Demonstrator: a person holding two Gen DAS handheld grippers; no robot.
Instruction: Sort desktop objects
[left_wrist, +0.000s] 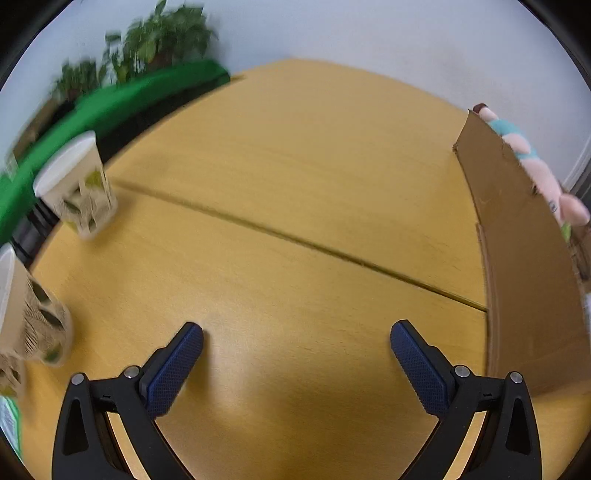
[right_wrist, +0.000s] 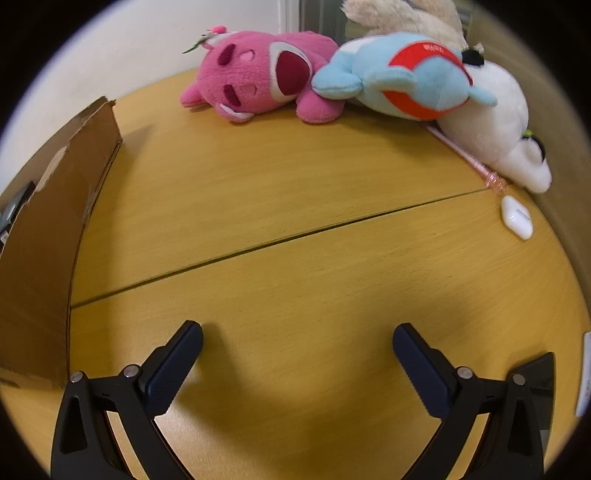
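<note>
My left gripper (left_wrist: 296, 332) is open and empty above the wooden desk (left_wrist: 280, 177). Two patterned paper cups stand at the left, one farther back (left_wrist: 77, 182) and one near the edge (left_wrist: 35, 321). A cardboard box (left_wrist: 524, 251) stands at the right with a pink plush (left_wrist: 546, 177) sticking out of it. My right gripper (right_wrist: 297, 334) is open and empty over the desk (right_wrist: 295, 206). At the back lie a pink plush (right_wrist: 258, 75), a blue plush (right_wrist: 402, 77) and a white plush (right_wrist: 502, 125). A white earbud case (right_wrist: 516, 220) and a pink pen (right_wrist: 469, 157) lie at the right.
The same cardboard box (right_wrist: 44, 236) stands at the left of the right wrist view. A green cloth (left_wrist: 122, 99) and potted plants (left_wrist: 162, 37) lie beyond the desk's far left edge. A dark flat object (right_wrist: 539, 384) and a white item (right_wrist: 585, 373) sit at the near right.
</note>
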